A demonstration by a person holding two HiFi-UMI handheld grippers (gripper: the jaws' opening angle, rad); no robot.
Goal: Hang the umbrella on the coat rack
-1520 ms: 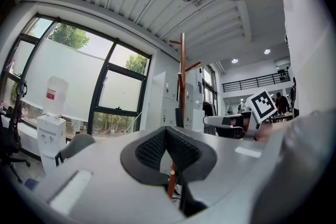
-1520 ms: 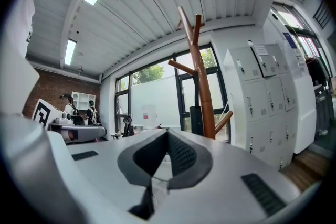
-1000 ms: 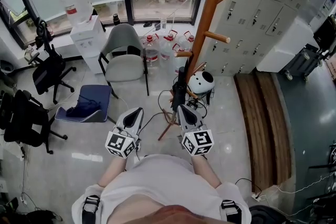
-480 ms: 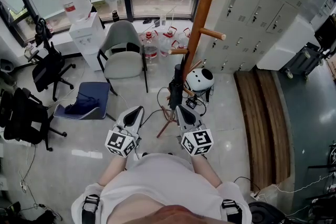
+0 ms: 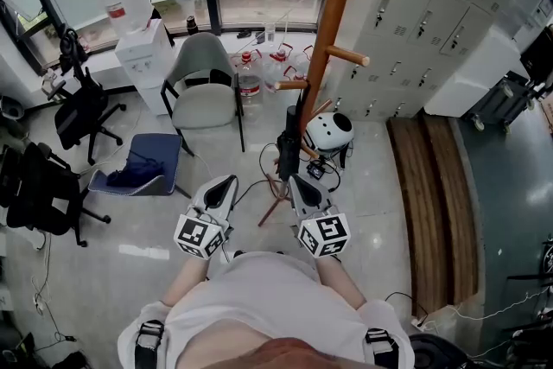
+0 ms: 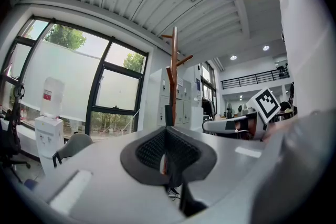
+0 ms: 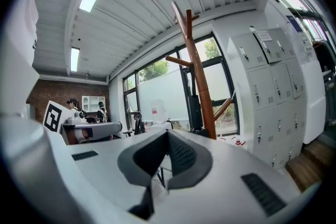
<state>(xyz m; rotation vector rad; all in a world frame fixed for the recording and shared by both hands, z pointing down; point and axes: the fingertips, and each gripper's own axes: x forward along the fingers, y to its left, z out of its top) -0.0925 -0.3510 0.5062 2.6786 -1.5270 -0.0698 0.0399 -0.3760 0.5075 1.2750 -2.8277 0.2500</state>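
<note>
The tall wooden coat rack (image 5: pixel 333 22) stands straight ahead, with pegs pointing several ways. A black folded umbrella (image 5: pixel 289 143) is upright against the rack's lower part, by a low peg; whether it hangs or leans I cannot tell. My left gripper (image 5: pixel 226 182) and right gripper (image 5: pixel 295 179) are side by side close to my body, both shut and empty, short of the umbrella. In the left gripper view the closed gripper (image 6: pixel 166 131) points at the rack (image 6: pixel 174 76) and umbrella (image 6: pixel 168 114). The right gripper view shows its shut gripper (image 7: pixel 168 134), the rack (image 7: pixel 198 76) and the umbrella (image 7: pixel 195 113).
A grey chair (image 5: pixel 206 86) and a blue seat (image 5: pixel 151 164) stand left of the rack. A water dispenser (image 5: pixel 143 47) and water jugs (image 5: pixel 259 73) line the window. A white round object (image 5: pixel 331 134) sits at the rack's foot. Grey lockers (image 5: pixel 423 4) stand right, black office chairs (image 5: pixel 78 117) left.
Both grippers keep their place and stay shut. The head view has shifted slightly, so the rack and umbrella sit a little further left in the picture.
</note>
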